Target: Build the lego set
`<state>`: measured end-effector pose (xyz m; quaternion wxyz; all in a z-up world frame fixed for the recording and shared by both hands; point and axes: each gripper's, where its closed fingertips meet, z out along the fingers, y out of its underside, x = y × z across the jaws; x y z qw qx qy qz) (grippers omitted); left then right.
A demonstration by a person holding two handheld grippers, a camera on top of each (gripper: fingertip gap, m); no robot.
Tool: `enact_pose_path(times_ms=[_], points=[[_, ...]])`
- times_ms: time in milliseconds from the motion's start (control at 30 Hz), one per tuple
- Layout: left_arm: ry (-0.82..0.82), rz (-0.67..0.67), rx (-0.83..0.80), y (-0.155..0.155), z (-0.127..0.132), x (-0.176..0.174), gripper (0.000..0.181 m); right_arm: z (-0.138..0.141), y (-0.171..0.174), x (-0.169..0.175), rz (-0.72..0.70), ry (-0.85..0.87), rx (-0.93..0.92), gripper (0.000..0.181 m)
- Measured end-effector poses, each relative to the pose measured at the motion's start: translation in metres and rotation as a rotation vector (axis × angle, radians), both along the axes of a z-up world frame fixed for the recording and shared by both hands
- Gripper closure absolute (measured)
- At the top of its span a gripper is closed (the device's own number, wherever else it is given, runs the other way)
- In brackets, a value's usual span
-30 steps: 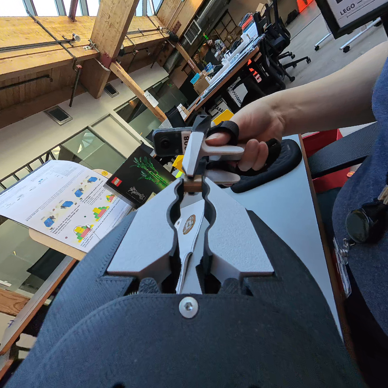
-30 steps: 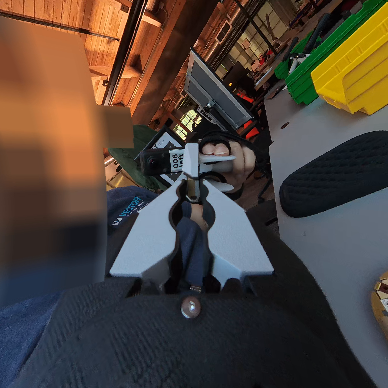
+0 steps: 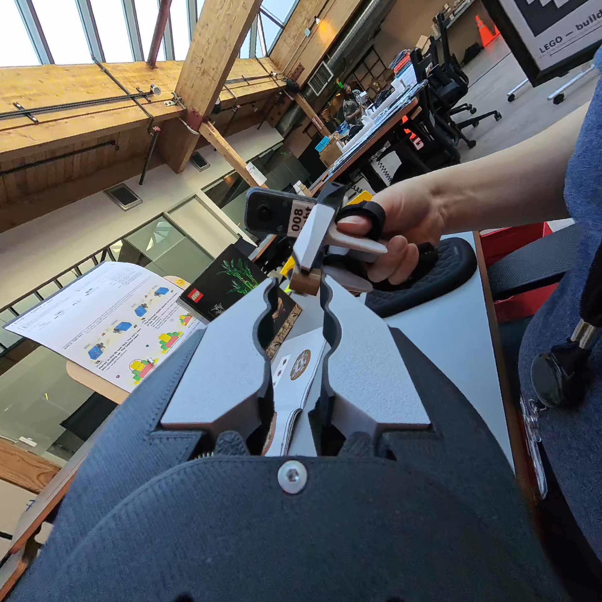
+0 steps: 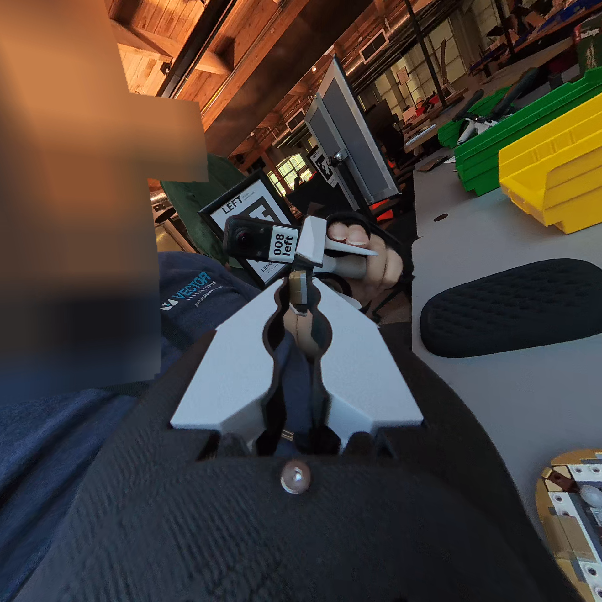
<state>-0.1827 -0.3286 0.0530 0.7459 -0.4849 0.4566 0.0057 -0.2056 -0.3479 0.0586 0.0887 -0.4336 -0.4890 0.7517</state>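
Lego piece (image 3: 304, 281), small and tan-brown, is up in the air left of the black pad (image 4: 514, 306). The right gripper (image 4: 298, 284) is pinched onto it. The left gripper (image 3: 299, 288) is spread around it, not clamping. A partly built round model (image 4: 570, 521) lies nearer than the pad, so most assembly seems left. Beyond the pad, the black box (image 3: 224, 286) bears a brand logo. The booklet (image 3: 298, 368), instruction sheet (image 3: 97, 322) and camera tags carry print.
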Motion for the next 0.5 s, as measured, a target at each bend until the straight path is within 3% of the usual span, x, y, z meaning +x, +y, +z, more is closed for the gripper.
enact_pose_path(times_ms=[500], points=[[0.035,0.004,0.078,-0.0063,0.0019,0.0065,0.166,0.0005,-0.0041,0.0019,0.032,0.002,-0.025,0.173]])
